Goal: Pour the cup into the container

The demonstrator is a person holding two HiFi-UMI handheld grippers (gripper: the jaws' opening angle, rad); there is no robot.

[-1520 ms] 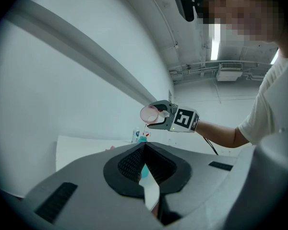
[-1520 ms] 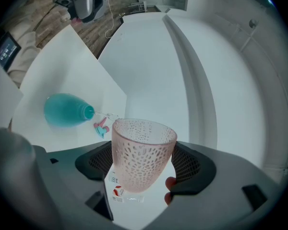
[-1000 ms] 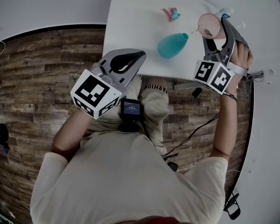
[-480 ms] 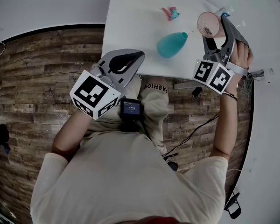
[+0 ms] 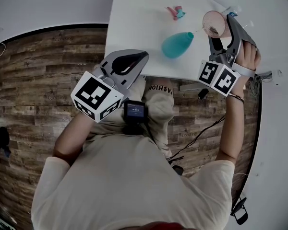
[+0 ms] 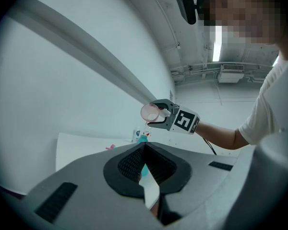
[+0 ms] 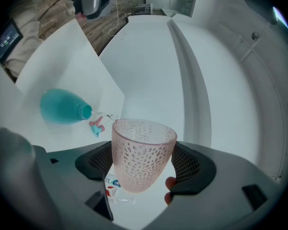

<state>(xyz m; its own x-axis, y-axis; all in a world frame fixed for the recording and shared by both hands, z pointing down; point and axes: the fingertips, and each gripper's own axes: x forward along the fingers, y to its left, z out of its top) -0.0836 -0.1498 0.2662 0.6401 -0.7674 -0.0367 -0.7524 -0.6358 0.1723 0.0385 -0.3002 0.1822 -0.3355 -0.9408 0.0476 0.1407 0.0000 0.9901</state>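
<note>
My right gripper [image 5: 224,32] pinches the pink, dot-patterned cup [image 7: 143,152] between its two dark pads, one pad on each side of the cup's wall. I hold the cup in the air over the far right part of the white table [image 5: 139,23], tipped over so that its open mouth faces the teal container [image 5: 176,45]. The container sits on the table just left of the cup, apart from it, narrow neck on the cup's side. I cannot tell whether anything is running out. My left gripper [image 6: 144,146] hangs near the table's near edge, fingers pressed together on nothing. A small pink and teal piece [image 5: 175,13] lies beyond the container
</note>
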